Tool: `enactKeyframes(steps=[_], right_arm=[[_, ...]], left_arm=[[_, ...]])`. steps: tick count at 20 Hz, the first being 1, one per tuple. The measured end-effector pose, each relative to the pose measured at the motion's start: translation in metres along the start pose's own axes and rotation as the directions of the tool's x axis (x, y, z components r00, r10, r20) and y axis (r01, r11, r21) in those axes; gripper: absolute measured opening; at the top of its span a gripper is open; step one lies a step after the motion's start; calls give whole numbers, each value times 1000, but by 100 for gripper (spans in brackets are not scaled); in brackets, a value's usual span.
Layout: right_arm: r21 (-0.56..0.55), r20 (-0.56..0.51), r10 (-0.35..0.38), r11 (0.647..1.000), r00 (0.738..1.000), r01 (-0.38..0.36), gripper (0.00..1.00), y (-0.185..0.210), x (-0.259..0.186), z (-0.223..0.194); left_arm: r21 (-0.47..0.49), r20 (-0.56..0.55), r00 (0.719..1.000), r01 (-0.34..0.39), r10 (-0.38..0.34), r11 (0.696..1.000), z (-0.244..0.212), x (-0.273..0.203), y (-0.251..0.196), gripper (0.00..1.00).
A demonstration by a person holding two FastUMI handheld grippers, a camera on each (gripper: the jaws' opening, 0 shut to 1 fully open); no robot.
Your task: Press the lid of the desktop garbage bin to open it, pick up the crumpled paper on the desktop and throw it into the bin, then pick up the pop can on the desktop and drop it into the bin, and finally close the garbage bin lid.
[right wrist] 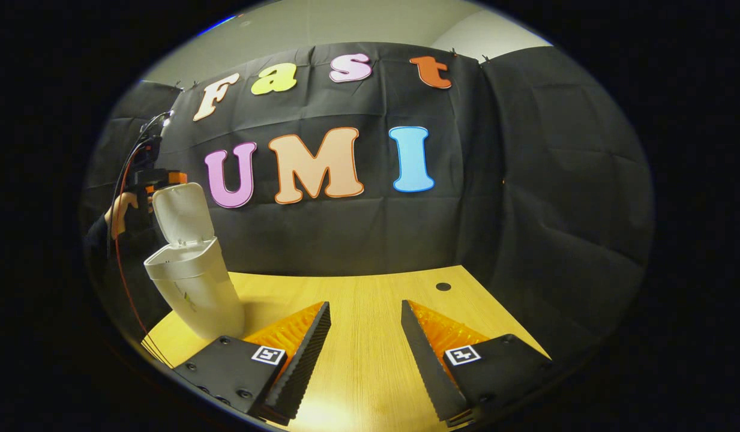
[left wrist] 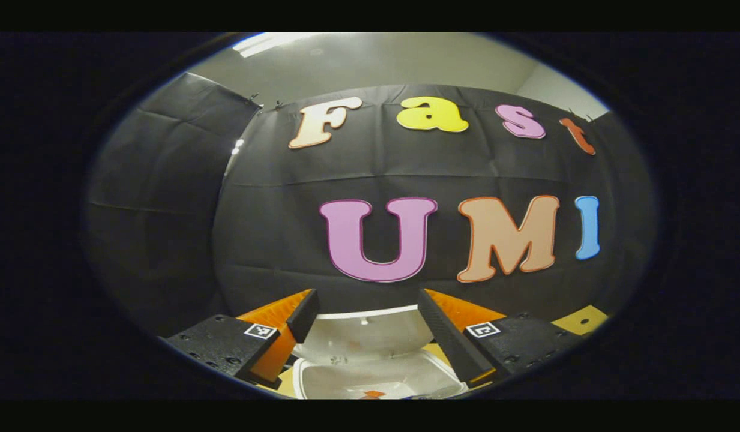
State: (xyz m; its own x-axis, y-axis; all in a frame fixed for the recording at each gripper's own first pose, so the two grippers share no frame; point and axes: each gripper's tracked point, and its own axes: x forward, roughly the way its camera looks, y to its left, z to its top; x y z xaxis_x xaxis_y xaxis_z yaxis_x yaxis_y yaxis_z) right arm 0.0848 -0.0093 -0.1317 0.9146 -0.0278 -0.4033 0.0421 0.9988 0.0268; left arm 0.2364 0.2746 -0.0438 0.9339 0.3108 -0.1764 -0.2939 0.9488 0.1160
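Bin (right wrist: pixel 192 288) lid (right wrist: pixel 180 213) up; tongs (right wrist: pixel 363 327) apart.

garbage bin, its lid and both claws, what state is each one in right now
garbage bin: upright on the desktop, open at the top
bin lid: flipped up, standing nearly vertical
left claw: open, held over the open bin with nothing between its fingers
right claw: open, empty, low over bare desktop, apart from the bin
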Motion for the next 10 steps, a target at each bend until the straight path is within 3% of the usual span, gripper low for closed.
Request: enactKeyframes(steps=[6,10], right_arm=[[-36,-12,67,997,998,-67,82,14,10,0],[-82,-41,106,991,994,-109,82,24,13,-9]], left_arm=[[-30,-47,998,31,-32,999,-41,-66,-18,95],[-2,-78,997,14,-14,1000,-75,-91,-23,93]])
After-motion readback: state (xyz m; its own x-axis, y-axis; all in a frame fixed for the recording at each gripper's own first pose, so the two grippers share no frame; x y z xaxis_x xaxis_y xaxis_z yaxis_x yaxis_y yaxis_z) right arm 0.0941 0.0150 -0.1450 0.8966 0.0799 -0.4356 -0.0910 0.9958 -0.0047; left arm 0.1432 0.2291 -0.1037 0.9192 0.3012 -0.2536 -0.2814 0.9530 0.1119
